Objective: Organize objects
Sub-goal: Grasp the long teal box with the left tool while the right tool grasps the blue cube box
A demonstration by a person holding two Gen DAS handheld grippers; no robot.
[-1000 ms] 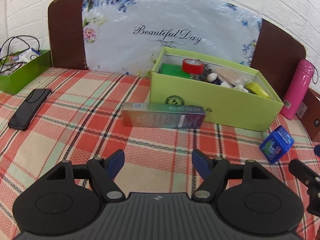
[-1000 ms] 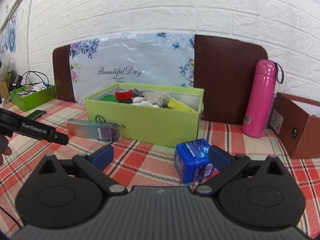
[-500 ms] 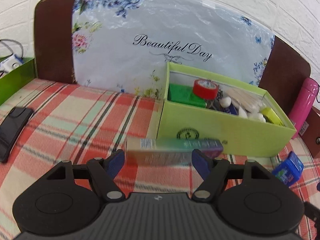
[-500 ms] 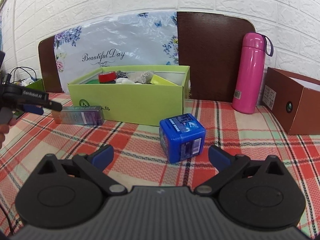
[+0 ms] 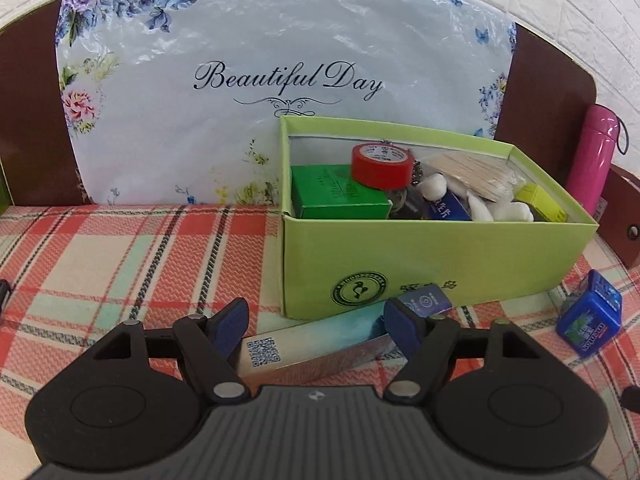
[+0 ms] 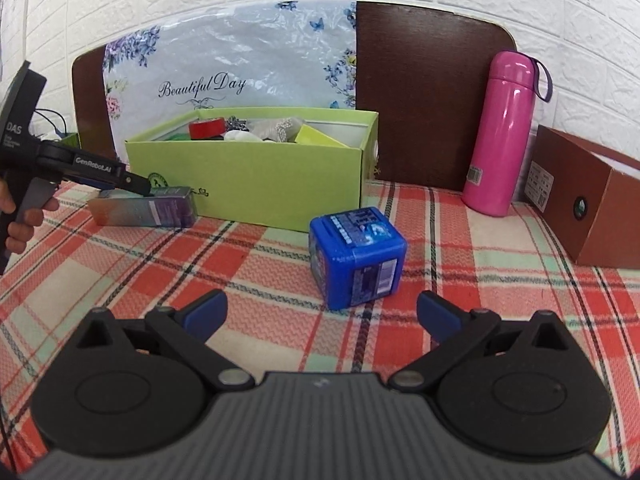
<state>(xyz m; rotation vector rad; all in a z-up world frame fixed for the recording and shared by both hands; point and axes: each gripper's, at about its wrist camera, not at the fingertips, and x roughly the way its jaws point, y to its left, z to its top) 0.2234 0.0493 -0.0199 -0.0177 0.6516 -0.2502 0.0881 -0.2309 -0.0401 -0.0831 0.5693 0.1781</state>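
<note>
**Left gripper astride the long box, right gripper facing the blue cube**

The red, cream and green plaid cloth (image 6: pixel 168 256) covers the whole surface and runs back to the dark brown board (image 6: pixel 424 92) at the far edge. The lime-green cardboard box (image 5: pixel 420 264), open on top, stands near the far edge; a red tape roll (image 5: pixel 381 165), a green carton (image 5: pixel 336 194) and small white pieces lie inside. The brown cardboard box (image 6: pixel 588 216) is at the right edge, and the pink metal bottle (image 6: pixel 502 136) stands upright between the two boxes, by the board.

The long silver and teal carton (image 5: pixel 316 346) lies flat just in front of the lime-green box's front wall. The left gripper (image 5: pixel 316 326) is spread, released, with this carton lying between its blue fingers (image 5: pixel 230 326); whether they touch it I cannot tell.

The blue plastic cube-shaped container (image 6: pixel 358 254) stands alone toward the near right, with free cloth all around. The right gripper (image 6: pixel 320 314) is wide apart, holding nothing, just before the cube.
</note>
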